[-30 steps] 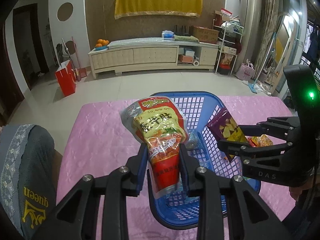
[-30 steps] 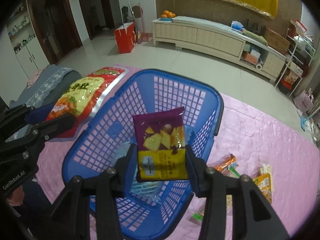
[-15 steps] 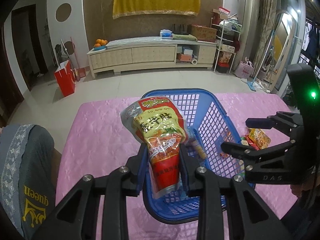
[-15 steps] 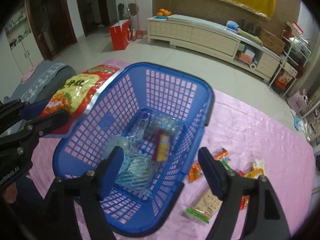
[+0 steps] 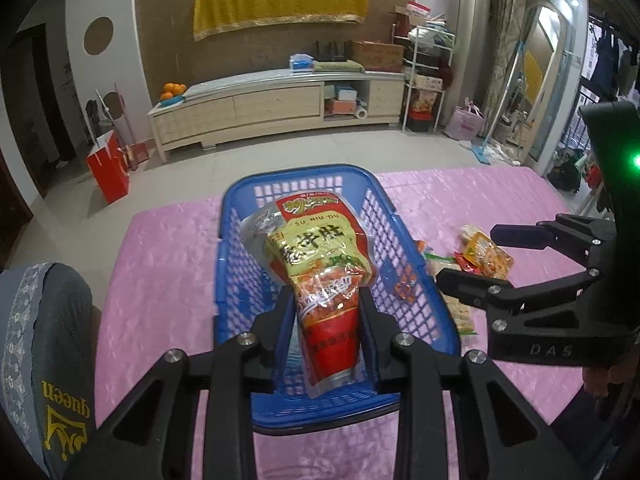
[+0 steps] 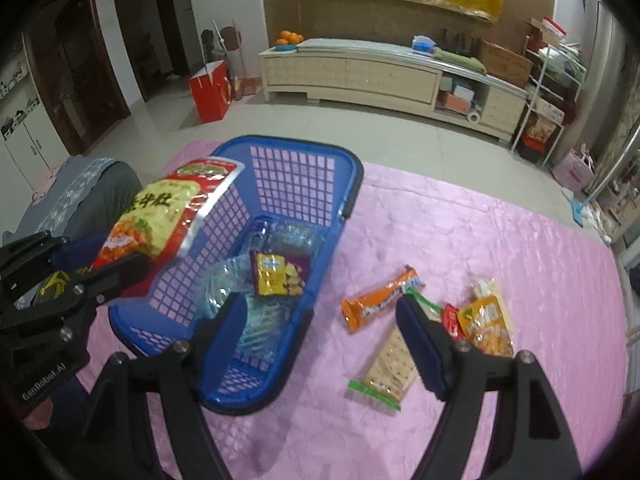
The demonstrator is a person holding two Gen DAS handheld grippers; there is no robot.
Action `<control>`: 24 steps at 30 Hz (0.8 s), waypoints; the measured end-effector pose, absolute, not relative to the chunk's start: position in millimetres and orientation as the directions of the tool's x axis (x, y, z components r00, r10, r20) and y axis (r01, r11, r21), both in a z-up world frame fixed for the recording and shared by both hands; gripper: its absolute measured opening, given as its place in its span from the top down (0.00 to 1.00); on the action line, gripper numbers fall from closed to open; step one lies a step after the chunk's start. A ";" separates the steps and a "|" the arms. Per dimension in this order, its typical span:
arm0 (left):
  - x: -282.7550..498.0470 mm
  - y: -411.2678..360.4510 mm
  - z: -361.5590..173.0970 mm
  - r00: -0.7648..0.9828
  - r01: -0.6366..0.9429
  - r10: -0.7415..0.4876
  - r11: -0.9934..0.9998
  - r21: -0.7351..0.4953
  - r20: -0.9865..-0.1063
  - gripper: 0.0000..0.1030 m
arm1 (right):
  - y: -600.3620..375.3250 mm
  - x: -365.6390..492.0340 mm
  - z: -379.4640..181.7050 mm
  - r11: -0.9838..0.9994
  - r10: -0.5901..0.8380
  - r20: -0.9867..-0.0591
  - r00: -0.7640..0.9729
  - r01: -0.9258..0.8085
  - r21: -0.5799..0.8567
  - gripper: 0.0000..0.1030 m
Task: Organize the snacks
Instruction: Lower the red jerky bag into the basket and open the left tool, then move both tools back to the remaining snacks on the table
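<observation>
Left wrist view showed the left gripper (image 5: 326,320) clamped on the lower end of a red and yellow snack pouch (image 5: 320,264), which hung above a blue plastic basket (image 5: 244,408) standing on a pink tablecloth (image 5: 160,280). To the right in that view, the right gripper (image 5: 480,256) pointed toward loose snacks on the cloth, its jaws standing apart with nothing between them.

Right wrist view showed the same wide gap between the right gripper's fingers (image 6: 222,326), which were over the basket's near right corner and the cloth beside it. Inside the basket (image 6: 352,184) lay a purple and yellow chip bag (image 6: 280,274) on top of several clear wrapped packets (image 6: 224,288). Just outside the basket's right wall, on the cloth (image 6: 480,220), lay an orange snack bar (image 6: 378,298), a clear pack of crackers (image 6: 390,364) with a green end, a small red packet (image 6: 452,318) and an orange and yellow pouch (image 6: 488,326), all close together. The left gripper (image 6: 100,264) appeared at the left edge of this view, holding the red and yellow pouch (image 6: 164,208) beside the basket's left wall.

A grey cushion (image 5: 44,344) with yellow lettering sat at the table's near left. Beyond the table stood a long pale cabinet (image 6: 360,72) with oranges (image 6: 290,37) on top, and a red paper bag (image 6: 210,90) on the tiled floor.
</observation>
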State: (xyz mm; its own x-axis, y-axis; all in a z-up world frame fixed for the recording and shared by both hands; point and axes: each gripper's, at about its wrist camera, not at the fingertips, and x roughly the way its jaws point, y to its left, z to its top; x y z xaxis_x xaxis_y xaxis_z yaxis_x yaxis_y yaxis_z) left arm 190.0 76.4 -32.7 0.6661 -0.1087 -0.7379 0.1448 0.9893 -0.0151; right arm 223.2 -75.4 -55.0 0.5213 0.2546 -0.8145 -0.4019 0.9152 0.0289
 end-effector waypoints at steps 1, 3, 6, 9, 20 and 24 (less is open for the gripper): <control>192.2 74.2 -34.9 0.661 0.150 -0.114 0.989 -0.018 -0.742 0.72 | -77.1 222.7 -55.5 0.916 0.252 -0.815 0.522 -0.399 0.028 0.22; 198.3 70.5 -39.0 0.650 0.156 -0.120 0.987 -0.023 -0.750 0.72 | -80.9 222.3 -59.0 0.920 0.247 -0.817 0.521 -0.392 0.028 0.22; 206.7 65.1 -46.3 0.635 0.166 -0.128 0.986 -0.028 -0.762 0.72 | -87.3 224.4 -64.7 0.923 0.244 -0.822 0.514 -0.382 0.035 0.22; 214.3 60.7 -53.5 0.623 0.168 -0.134 0.985 -0.035 -0.771 0.72 | -94.6 228.7 -70.1 0.928 0.238 -0.827 0.509 -0.369 0.040 0.22; 235.5 61.0 -83.0 0.581 0.151 -0.106 0.988 -0.022 -0.807 0.34 | -113.9 241.4 -83.3 0.941 0.226 -0.837 0.498 -0.333 0.056 0.22; 226.4 62.2 -78.2 0.583 0.151 -0.110 0.988 -0.026 -0.805 0.29 | -116.0 238.9 -79.8 0.941 0.234 -0.835 0.498 -0.332 0.065 0.22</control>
